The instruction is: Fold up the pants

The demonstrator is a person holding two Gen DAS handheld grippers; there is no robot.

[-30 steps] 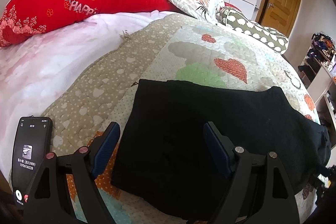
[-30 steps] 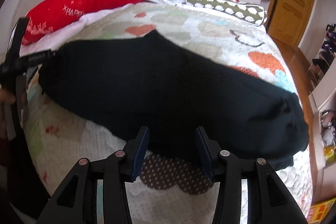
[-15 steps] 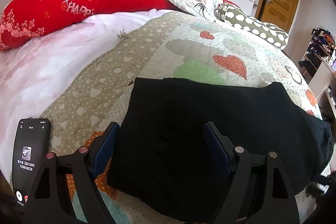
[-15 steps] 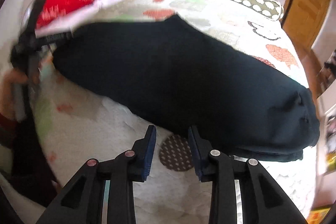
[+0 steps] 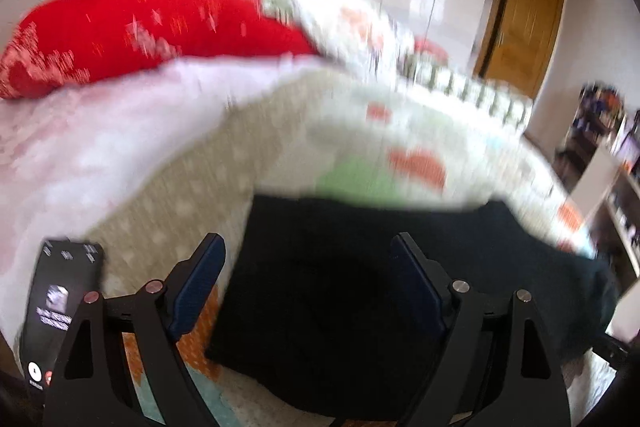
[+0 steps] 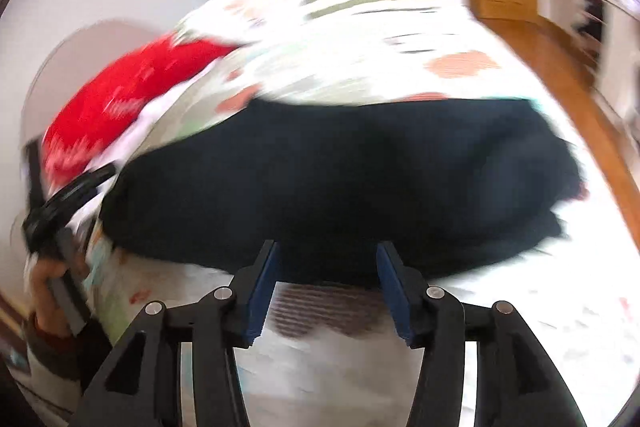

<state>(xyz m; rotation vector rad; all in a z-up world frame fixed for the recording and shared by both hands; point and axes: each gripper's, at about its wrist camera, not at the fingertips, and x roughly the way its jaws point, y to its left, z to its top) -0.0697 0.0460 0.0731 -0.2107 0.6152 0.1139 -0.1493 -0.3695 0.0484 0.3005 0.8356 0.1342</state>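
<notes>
Black pants (image 5: pixel 360 291) lie flat on quilted bed (image 5: pixel 200 195), partly folded. Left tool (image 5: pixel 308 267) gaping over left end; right tool (image 6: pixel 326 283) parted at near edge, empty. Step: approach. Next: pinch edges, fold across.

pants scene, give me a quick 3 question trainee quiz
1. True or false: the left hand-held gripper is shut on the pants.
2. What lies on the bed to the left of the left hand-held gripper? A) phone B) book C) cup
3. Fill in: the right hand-held gripper is ___, at the pants' near edge.

Key: 1 false, it is open and grips nothing; 2 A, the phone; 3 open.
</notes>
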